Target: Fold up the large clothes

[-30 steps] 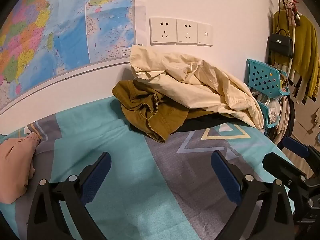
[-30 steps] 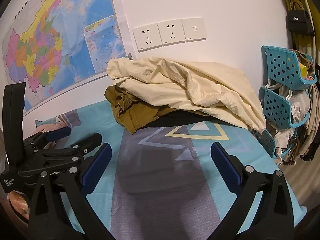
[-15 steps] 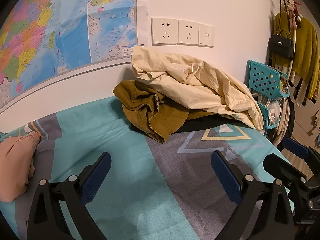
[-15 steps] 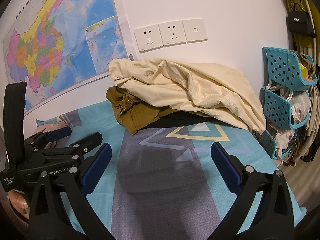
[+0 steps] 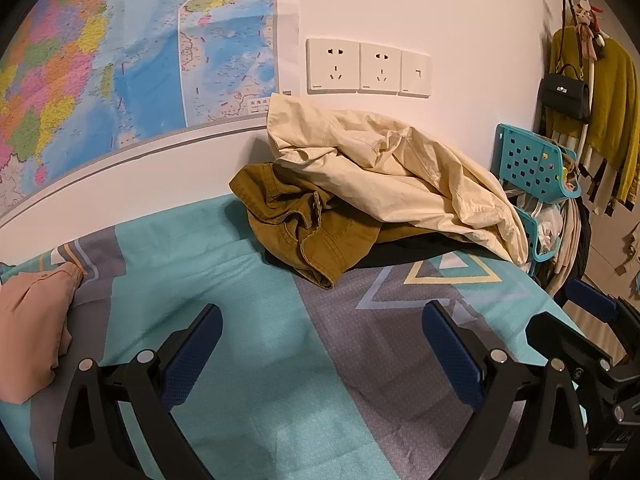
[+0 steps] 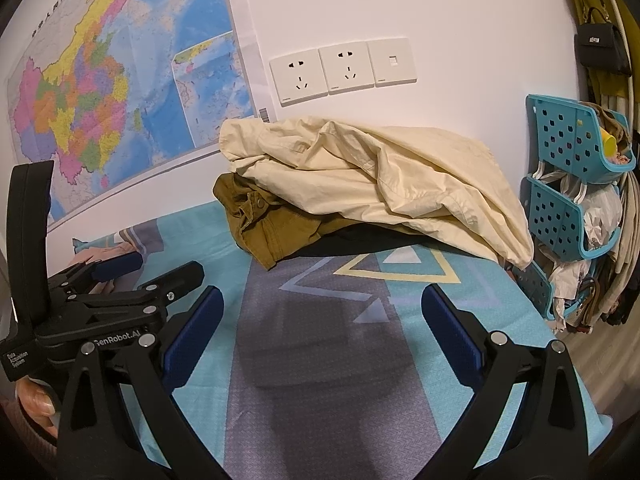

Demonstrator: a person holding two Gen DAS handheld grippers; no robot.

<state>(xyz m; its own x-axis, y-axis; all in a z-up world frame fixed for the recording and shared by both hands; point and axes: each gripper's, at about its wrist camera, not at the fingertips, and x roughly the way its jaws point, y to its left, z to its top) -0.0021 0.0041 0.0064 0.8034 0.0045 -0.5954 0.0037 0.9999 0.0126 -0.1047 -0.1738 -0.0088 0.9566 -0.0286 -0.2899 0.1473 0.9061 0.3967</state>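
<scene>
A pile of clothes lies against the wall at the back of the bed. A crumpled cream garment [image 5: 392, 176] [image 6: 384, 176] lies on top of an olive-brown garment [image 5: 304, 220] [image 6: 260, 220], with a black one [image 5: 408, 246] under them. A pink folded garment [image 5: 28, 328] lies at the left. My left gripper [image 5: 320, 356] is open and empty above the bedsheet, short of the pile. My right gripper [image 6: 320, 340] is open and empty too, to the right of the left one, whose body [image 6: 100, 304] shows in the right wrist view.
The bed has a teal and grey patterned sheet [image 5: 260, 320] [image 6: 360, 360]. A map [image 5: 100, 60] and wall sockets [image 5: 368, 66] are behind the pile. A teal perforated rack [image 6: 572, 200] stands off the bed's right side, with hanging clothes and a black bag [image 5: 564, 96].
Both grippers have drifted slightly; the pile sits a little lower in the views. Both stay open and nothing has been taken hold of.
</scene>
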